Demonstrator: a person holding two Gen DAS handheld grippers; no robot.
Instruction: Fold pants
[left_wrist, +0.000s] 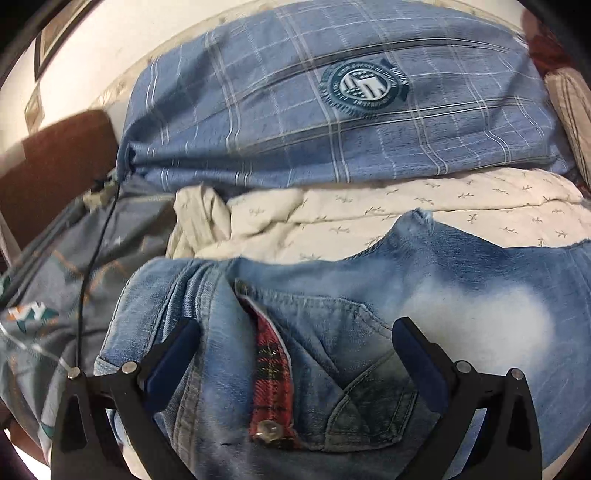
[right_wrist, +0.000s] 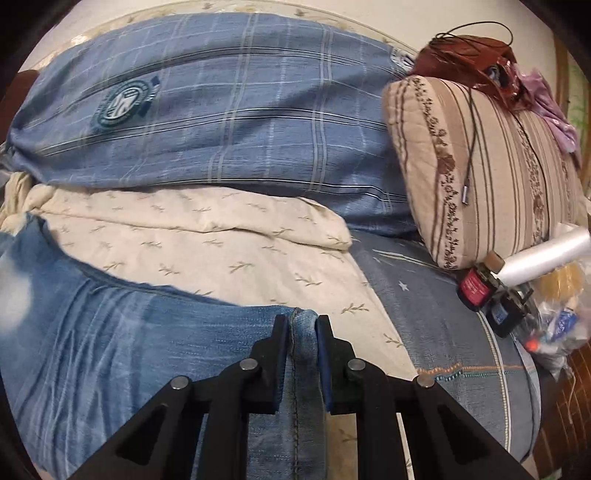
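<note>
Faded blue jeans (left_wrist: 424, 314) lie on a cream leaf-print sheet on the bed. In the left wrist view the waist end faces me, with a red plaid fly lining (left_wrist: 271, 376), a metal button and a pocket. My left gripper (left_wrist: 295, 343) is open, its fingers wide apart over the waist, one at each side of the fly. In the right wrist view the jeans (right_wrist: 110, 339) stretch left, and my right gripper (right_wrist: 302, 332) is shut on the hem end of a leg, with the seam between the pads.
A blue plaid quilt (left_wrist: 314, 122) with a round badge is bunched behind the jeans. A striped floral pillow (right_wrist: 480, 166) with a cable sits at the right, with bottles and a plastic roll (right_wrist: 546, 254) below it. A brown headboard (left_wrist: 55, 177) is at the left.
</note>
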